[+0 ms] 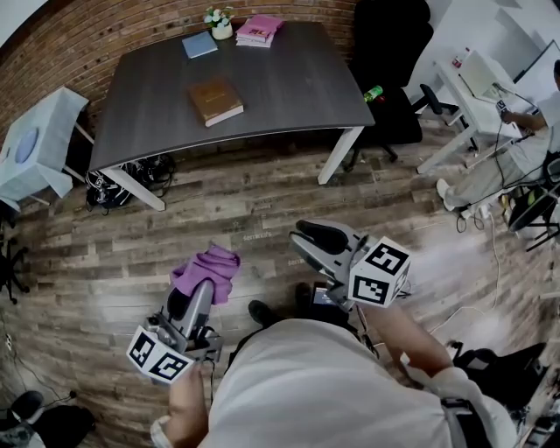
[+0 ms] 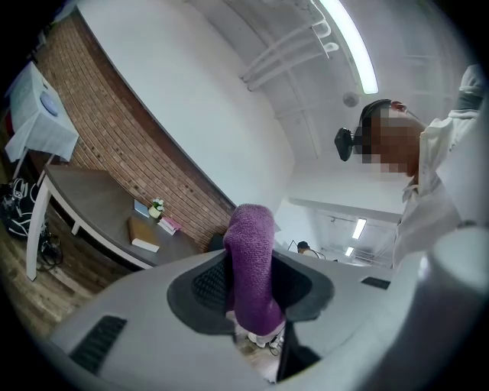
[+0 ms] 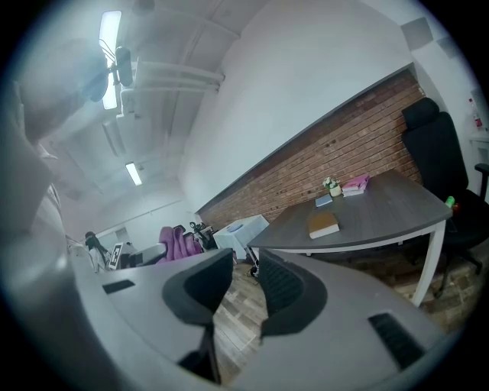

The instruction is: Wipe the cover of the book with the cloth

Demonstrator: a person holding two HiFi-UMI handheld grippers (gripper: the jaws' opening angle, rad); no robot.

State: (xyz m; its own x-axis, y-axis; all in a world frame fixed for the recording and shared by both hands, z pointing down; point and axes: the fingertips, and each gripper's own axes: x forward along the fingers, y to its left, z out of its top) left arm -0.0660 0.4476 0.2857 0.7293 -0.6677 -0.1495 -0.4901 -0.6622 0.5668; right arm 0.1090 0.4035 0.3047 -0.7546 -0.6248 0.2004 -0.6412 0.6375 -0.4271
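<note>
Gripping the cloth [image 1: 208, 268], the left gripper [image 1: 201, 290] sits at 7 o'clock in the head view. Its jaws are pressed onto the purple fabric, which bunches up above them. In the left gripper view the cloth [image 2: 252, 263] fills the gap between the pads. The right gripper [image 1: 308, 238], at 5 o'clock, has its jaws apart; the right gripper view shows only floor between them. The book [image 1: 215, 101], brown, lies flat on the table [image 1: 297, 87] at 11 o'clock, well apart from both grippers. At 12 o'clock, along the table's far edge, are a blue book [image 1: 199, 45], a flower pot [image 1: 219, 23] and pink books [image 1: 259, 30].
</note>
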